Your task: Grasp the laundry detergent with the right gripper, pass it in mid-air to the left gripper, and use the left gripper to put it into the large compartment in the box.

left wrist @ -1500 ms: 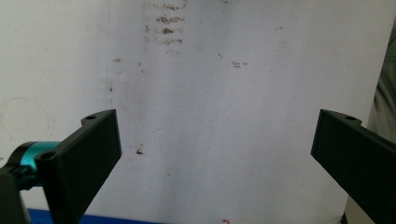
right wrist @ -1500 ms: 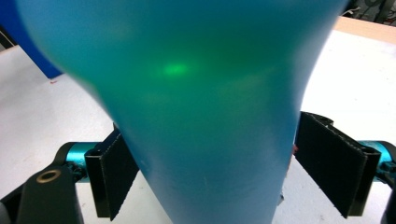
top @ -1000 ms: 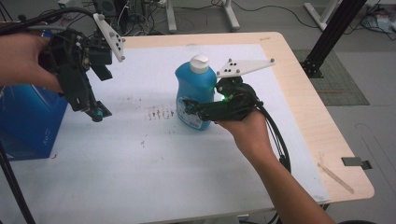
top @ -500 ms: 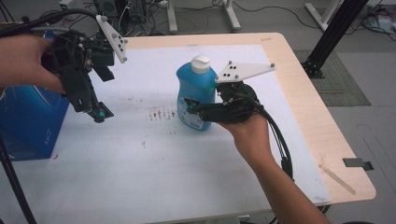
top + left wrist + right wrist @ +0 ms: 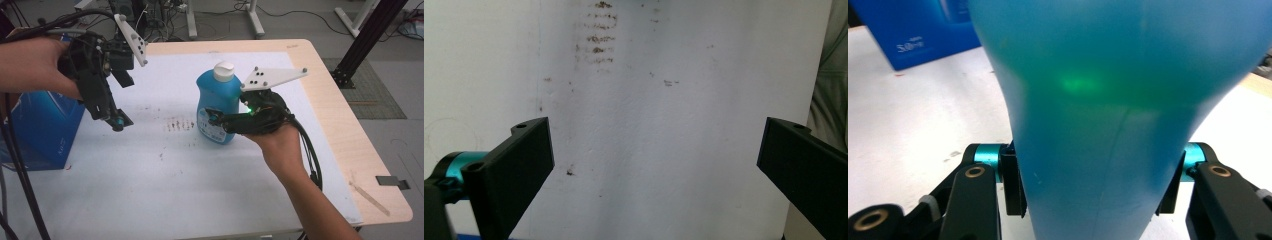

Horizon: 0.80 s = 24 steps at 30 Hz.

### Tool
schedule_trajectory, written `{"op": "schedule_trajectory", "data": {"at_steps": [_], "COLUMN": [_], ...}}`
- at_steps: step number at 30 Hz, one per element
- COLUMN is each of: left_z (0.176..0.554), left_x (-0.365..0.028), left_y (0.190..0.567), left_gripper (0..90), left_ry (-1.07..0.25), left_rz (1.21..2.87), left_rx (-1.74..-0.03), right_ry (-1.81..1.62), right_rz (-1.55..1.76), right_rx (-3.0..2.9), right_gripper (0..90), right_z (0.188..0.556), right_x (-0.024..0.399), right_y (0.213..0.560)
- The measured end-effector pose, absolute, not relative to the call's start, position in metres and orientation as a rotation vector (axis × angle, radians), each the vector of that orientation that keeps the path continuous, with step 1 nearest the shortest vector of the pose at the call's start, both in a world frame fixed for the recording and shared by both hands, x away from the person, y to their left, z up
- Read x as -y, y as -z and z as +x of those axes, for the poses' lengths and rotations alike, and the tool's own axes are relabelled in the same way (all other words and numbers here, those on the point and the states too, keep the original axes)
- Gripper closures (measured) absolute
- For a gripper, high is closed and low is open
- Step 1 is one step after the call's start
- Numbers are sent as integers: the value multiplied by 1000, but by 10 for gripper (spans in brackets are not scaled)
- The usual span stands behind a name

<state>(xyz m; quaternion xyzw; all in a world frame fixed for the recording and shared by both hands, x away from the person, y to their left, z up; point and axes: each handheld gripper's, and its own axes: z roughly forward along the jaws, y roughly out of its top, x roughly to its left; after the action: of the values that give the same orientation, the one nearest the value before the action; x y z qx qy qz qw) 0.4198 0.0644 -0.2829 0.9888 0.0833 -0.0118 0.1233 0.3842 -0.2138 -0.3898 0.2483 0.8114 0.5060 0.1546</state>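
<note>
The blue bottle point(image 5: 218, 107) is standing upright at the frame's centre on the tabletop point(image 5: 165, 190), not yet lifted. The right tool point(image 5: 216, 119) is clenching its lower body. The left tool point(image 5: 116, 120), released, is hovering at upper left.

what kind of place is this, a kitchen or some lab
Most likely a lab or workshop, not a kitchen: a wooden table under a stained white sheet, black metal framing, and loose cables on a grey floor.
</note>
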Motion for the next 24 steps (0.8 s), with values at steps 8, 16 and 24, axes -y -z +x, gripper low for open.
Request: {"op": "schedule_trajectory", "data": {"at_steps": [8,16,24], "left_z": [415,407,399], "left_x": [-58,-45,-32], "left_y": [266,249,237], "left_gripper": [16,16,17], "left_ry": [40,50,51], "left_rz": [2858,2858,2867], "left_rx": [-209,-155,-95], "right_ry": [-1476,-1554,-1580], "right_rz": [530,336,245], "right_rx": [-2458,-2585,-2637], "right_gripper": [461,461,461], "right_z": [379,375,375], "right_x": [209,198,186], "right_y": [365,353,347]}}
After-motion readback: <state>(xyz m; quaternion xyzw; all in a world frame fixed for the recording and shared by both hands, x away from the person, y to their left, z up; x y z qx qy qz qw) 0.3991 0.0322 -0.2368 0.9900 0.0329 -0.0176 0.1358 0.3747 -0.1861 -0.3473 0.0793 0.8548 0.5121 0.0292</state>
